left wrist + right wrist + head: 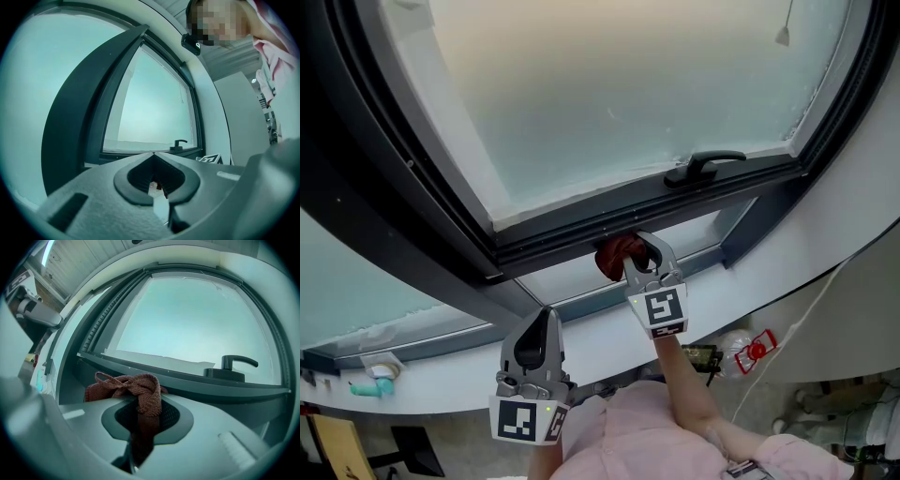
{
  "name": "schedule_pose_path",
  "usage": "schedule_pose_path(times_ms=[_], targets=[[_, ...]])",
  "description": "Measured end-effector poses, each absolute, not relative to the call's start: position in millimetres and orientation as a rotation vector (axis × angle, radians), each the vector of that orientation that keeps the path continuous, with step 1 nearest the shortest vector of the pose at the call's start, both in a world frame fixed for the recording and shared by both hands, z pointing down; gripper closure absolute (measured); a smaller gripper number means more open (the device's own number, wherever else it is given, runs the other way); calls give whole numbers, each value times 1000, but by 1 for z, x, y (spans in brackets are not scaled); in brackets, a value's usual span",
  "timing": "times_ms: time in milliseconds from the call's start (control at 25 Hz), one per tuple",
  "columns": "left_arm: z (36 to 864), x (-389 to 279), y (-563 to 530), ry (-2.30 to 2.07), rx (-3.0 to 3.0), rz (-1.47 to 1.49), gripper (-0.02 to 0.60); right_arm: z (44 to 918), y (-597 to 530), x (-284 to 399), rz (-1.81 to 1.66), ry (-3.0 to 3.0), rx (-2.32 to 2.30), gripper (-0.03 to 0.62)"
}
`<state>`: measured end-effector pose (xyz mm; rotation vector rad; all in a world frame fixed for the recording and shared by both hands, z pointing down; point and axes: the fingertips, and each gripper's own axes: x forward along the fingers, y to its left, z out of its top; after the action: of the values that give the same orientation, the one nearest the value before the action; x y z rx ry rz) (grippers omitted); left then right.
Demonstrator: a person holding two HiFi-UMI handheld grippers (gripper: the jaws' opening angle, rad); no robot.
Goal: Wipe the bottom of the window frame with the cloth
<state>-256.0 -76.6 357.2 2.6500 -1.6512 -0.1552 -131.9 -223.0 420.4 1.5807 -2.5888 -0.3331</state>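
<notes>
Your right gripper [140, 404] jaws clamp the red cloth [124, 386]. Only head view shows it bunched at the window frame [572, 234] bottom rail, left of the handle [705, 167]. Left gripper [153, 154] jaws together, empty, held lower.

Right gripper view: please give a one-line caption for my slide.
Right tool shut on a reddish-brown cloth, held close to the bottom rail of the window frame, left of the handle.
</notes>
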Motion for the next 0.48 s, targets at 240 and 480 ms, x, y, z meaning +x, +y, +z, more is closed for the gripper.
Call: schedule_pose_path(times_ms=[240,480], targets=[[358,-244,-83,-1636,2652,-157,584,419,-228,-114,-367,-2570,1599,537],[358,-232,-88,-1620,2661,-152,584,421,-235,-85,-290,-2544,1682,537]])
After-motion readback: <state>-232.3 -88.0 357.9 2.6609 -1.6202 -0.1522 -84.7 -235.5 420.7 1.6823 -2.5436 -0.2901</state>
